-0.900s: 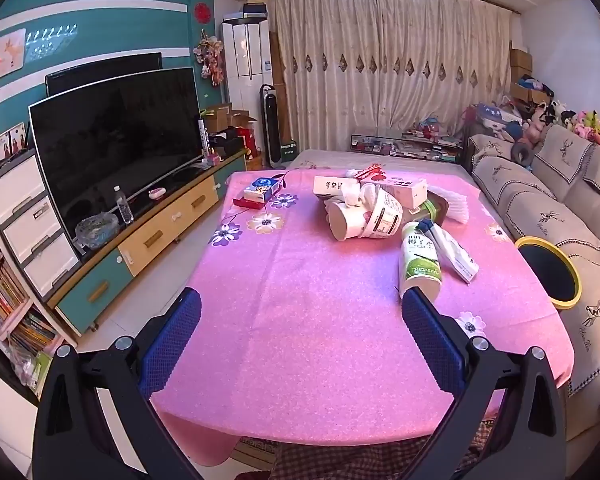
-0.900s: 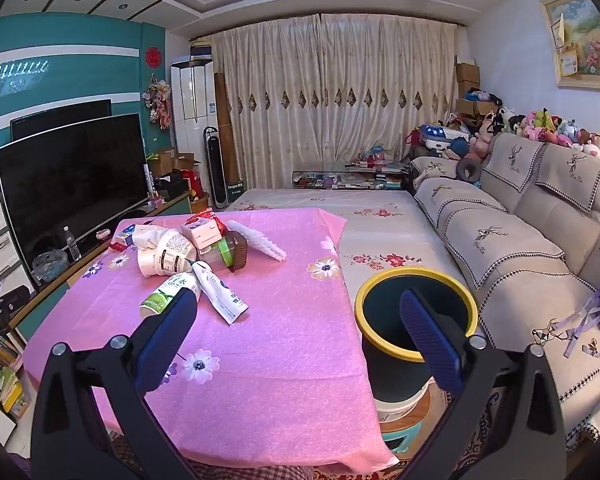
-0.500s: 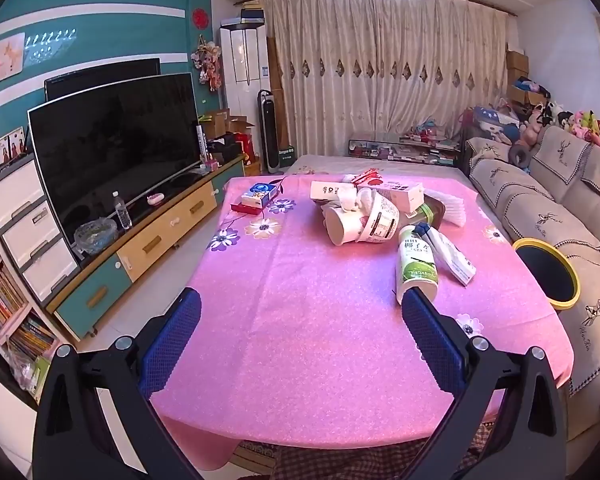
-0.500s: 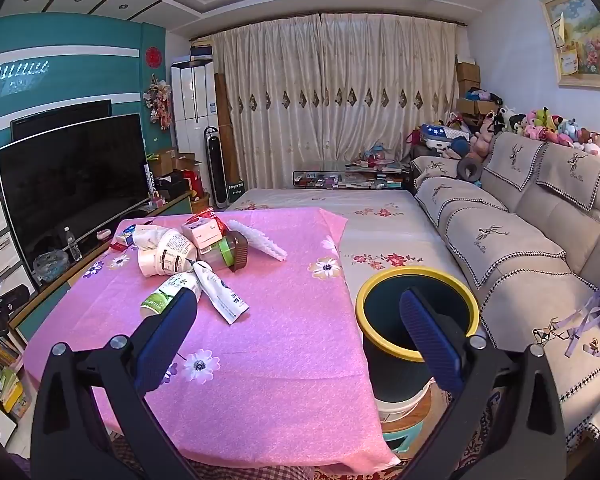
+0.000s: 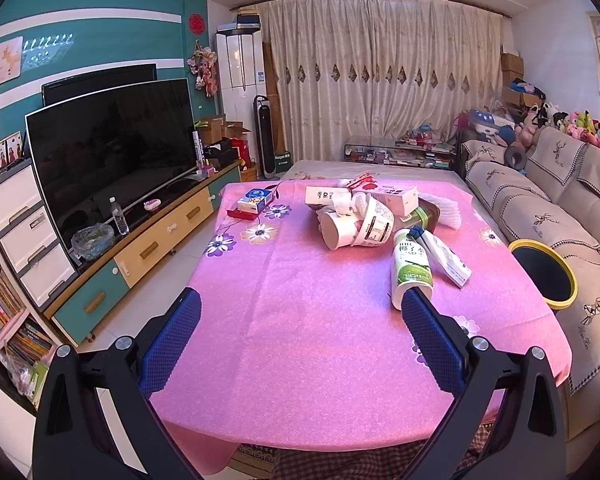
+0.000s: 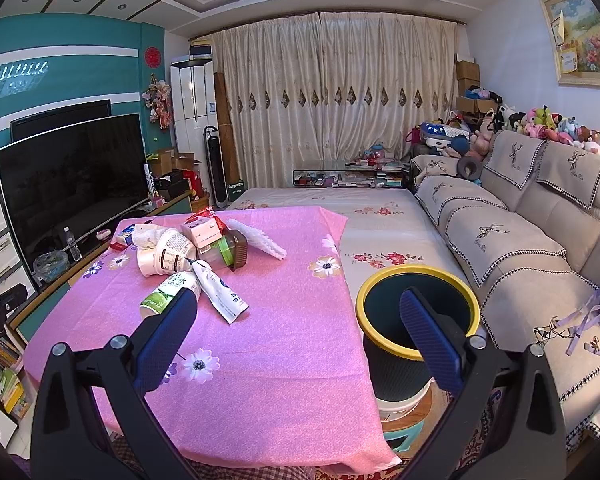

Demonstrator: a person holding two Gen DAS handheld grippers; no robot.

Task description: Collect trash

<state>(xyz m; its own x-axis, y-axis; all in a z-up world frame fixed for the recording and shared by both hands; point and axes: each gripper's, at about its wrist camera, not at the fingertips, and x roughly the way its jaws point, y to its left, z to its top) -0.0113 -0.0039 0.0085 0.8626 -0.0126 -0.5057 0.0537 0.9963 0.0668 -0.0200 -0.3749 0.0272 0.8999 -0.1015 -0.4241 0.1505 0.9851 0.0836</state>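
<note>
a heap of trash, paper cups, cartons and a green-labelled white bottle [image 5: 410, 266], lies on the pink flowered tablecloth [image 5: 300, 320], at 1 o'clock of the left gripper [image 5: 300, 320]. the yellow-rimmed dark round bin [image 6: 418, 280] stands beside the table at 3 o'clock. left gripper and right gripper [image 6: 298, 320]: jaws wide, empty.

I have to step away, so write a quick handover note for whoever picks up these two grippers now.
Left gripper: open, empty, over the near part of the pink table.
Right gripper: open, empty, between table edge and bin.
Trash pile at the table's far end: green-label bottle, white tube, paper cups, cartons.
Yellow-rimmed bin stands on a stool right of the table.
Done: nothing picked up that shows.
Left: carry every piece into the bin.
</note>
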